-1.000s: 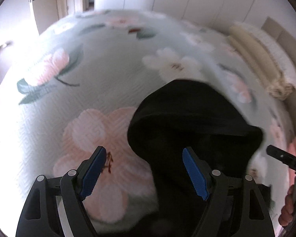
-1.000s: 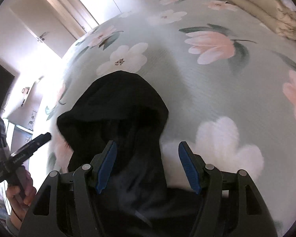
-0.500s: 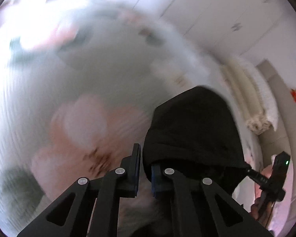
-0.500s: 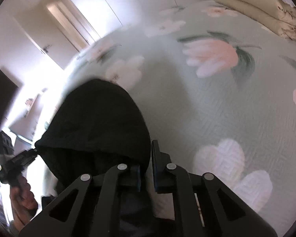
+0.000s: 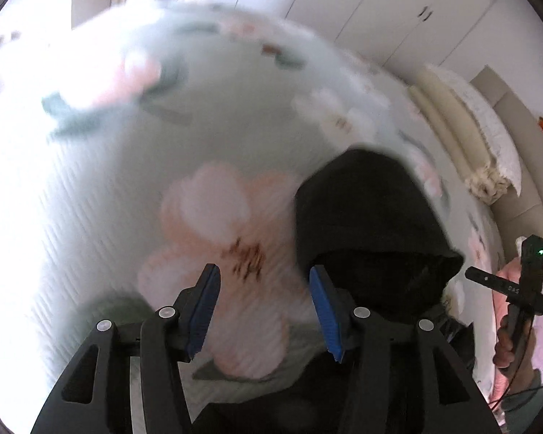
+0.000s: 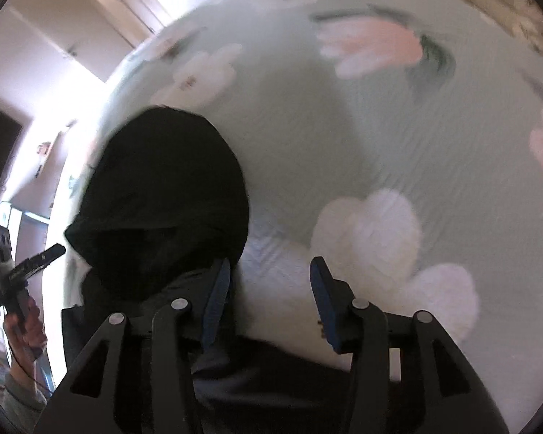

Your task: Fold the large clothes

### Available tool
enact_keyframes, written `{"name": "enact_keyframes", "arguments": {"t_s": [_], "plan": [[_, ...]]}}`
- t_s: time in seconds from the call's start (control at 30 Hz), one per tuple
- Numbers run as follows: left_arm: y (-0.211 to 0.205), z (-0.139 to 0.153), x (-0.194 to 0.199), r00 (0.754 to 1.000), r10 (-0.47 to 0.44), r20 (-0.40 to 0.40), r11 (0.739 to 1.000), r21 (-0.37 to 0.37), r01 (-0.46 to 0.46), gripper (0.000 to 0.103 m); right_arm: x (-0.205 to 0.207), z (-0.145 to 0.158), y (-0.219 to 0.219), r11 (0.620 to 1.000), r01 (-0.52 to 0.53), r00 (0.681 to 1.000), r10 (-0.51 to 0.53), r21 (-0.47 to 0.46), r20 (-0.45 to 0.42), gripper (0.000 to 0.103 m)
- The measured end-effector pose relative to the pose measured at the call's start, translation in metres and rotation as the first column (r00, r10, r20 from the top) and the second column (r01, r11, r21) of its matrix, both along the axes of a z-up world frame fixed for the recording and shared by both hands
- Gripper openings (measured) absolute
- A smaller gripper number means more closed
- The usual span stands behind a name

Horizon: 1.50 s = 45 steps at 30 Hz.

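A black hooded garment point(image 5: 373, 224) lies on the pale green floral bedspread point(image 5: 163, 152), hood pointing away from me. My left gripper point(image 5: 262, 307) is open and empty, just left of the hood's near edge, over a pink flower print. In the right wrist view the same garment point(image 6: 166, 195) fills the left side and its body runs under the fingers. My right gripper point(image 6: 268, 303) is open and empty, just right of the hood's edge, over the bedspread point(image 6: 344, 137).
Rolled cream bedding point(image 5: 463, 137) lies along the bed's far right side by the headboard. White wardrobe doors point(image 5: 362, 11) stand behind the bed. An open doorway point(image 6: 134, 11) is at the far left. Each view shows the other hand and its gripper handle point(image 5: 521, 289) point(image 6: 14, 271).
Both grippers were shut at the hood's near edge half a second ago and have opened, letting the fabric go. Both have shifted outward from the garment, with motion blur.
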<state>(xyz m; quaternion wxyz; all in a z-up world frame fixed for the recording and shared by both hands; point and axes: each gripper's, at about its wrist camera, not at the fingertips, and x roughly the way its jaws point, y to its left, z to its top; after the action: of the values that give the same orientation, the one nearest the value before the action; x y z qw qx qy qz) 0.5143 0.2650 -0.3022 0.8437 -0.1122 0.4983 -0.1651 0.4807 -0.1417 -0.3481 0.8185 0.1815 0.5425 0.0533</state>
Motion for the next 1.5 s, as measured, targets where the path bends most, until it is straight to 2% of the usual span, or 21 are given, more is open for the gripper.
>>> {"name": "enact_keyframes", "arguments": {"t_s": [0.07, 0.13, 0.23, 0.3, 0.33, 0.43, 0.47, 0.53, 0.7, 0.83, 0.87, 0.97, 1.07, 1.17, 1.27, 1.37, 1.5], "plan": [[-0.014, 0.022, 0.007, 0.998, -0.026, 0.055, 0.999, -0.043, 0.029, 0.055, 0.003, 0.026, 0.007, 1.0, -0.018, 0.998, 0.019, -0.015, 0.062, 0.052], [-0.044, 0.03, 0.02, 0.994, -0.081, 0.069, 0.994, -0.064, 0.085, 0.055, 0.02, 0.042, 0.028, 0.998, -0.048, 0.994, 0.052, -0.044, 0.099, 0.061], [-0.096, 0.016, 0.04, 0.983, -0.182, 0.031, 0.983, 0.011, 0.181, 0.055, 0.047, 0.046, 0.061, 0.99, -0.108, 0.985, 0.119, -0.089, 0.127, 0.061], [-0.112, -0.011, 0.048, 0.975, -0.219, -0.033, 0.975, 0.025, 0.22, 0.055, 0.058, 0.035, 0.085, 0.979, -0.155, 0.98, 0.169, -0.134, 0.101, 0.061], [-0.114, -0.029, 0.049, 0.97, -0.234, -0.07, 0.972, 0.009, 0.235, 0.055, 0.064, 0.023, 0.096, 0.973, -0.173, 0.979, 0.187, -0.155, 0.077, 0.061], [-0.102, -0.072, 0.037, 0.962, -0.25, -0.113, 0.967, 0.014, 0.253, 0.055, 0.071, -0.027, 0.11, 0.951, -0.23, 0.973, 0.225, -0.205, -0.05, 0.06], [-0.098, -0.076, 0.032, 0.965, -0.242, -0.102, 0.97, -0.013, 0.242, 0.055, 0.069, -0.04, 0.109, 0.947, -0.238, 0.971, 0.228, -0.215, -0.071, 0.06], [-0.094, -0.079, 0.033, 0.971, -0.223, -0.091, 0.975, -0.042, 0.22, 0.055, 0.064, -0.047, 0.107, 0.947, -0.238, 0.971, 0.237, -0.217, -0.029, 0.06], [-0.104, -0.069, 0.034, 0.969, -0.23, -0.091, 0.972, 0.017, 0.233, 0.055, 0.07, -0.047, 0.111, 0.939, -0.236, 0.971, 0.235, -0.25, -0.035, 0.062], [-0.092, -0.03, 0.021, 0.968, -0.247, -0.043, 0.968, 0.027, 0.248, 0.056, 0.063, -0.014, 0.09, 0.949, -0.251, 0.968, 0.252, -0.191, -0.02, 0.062], [-0.086, -0.021, 0.018, 0.97, -0.241, -0.029, 0.97, 0.024, 0.242, 0.06, 0.058, -0.006, 0.084, 0.953, -0.248, 0.968, 0.251, -0.175, -0.008, 0.063], [-0.062, 0.001, 0.019, 0.983, -0.185, 0.012, 0.982, 0.04, 0.185, 0.071, 0.044, 0.015, 0.052, 0.968, -0.228, 0.973, 0.232, -0.1, 0.024, 0.07], [-0.045, 0.005, 0.034, 0.991, -0.133, 0.011, 0.99, 0.048, 0.133, 0.073, 0.043, 0.015, 0.028, 0.979, -0.201, 0.979, 0.202, -0.025, 0.006, 0.071], [-0.035, -0.007, 0.052, 0.992, -0.118, -0.042, 0.993, -0.025, 0.117, 0.073, 0.047, -0.001, 0.009, 0.985, -0.154, 0.987, 0.156, 0.076, -0.029, 0.071], [-0.036, -0.033, 0.071, 0.983, -0.127, -0.132, 0.988, -0.103, 0.114, 0.073, 0.049, -0.023, 0.0, 0.973, -0.128, 0.988, 0.143, 0.191, -0.064, 0.071], [-0.043, -0.057, 0.08, 0.97, -0.159, -0.183, 0.981, -0.14, 0.135, 0.073, 0.059, -0.044, 0.003, 0.947, -0.118, 0.984, 0.153, 0.298, -0.096, 0.071], [-0.057, -0.085, 0.086, 0.944, -0.209, -0.253, 0.957, -0.25, 0.145, 0.073, 0.069, -0.066, 0.013, 0.903, -0.107, 0.978, 0.171, 0.417, -0.12, 0.071]]}}
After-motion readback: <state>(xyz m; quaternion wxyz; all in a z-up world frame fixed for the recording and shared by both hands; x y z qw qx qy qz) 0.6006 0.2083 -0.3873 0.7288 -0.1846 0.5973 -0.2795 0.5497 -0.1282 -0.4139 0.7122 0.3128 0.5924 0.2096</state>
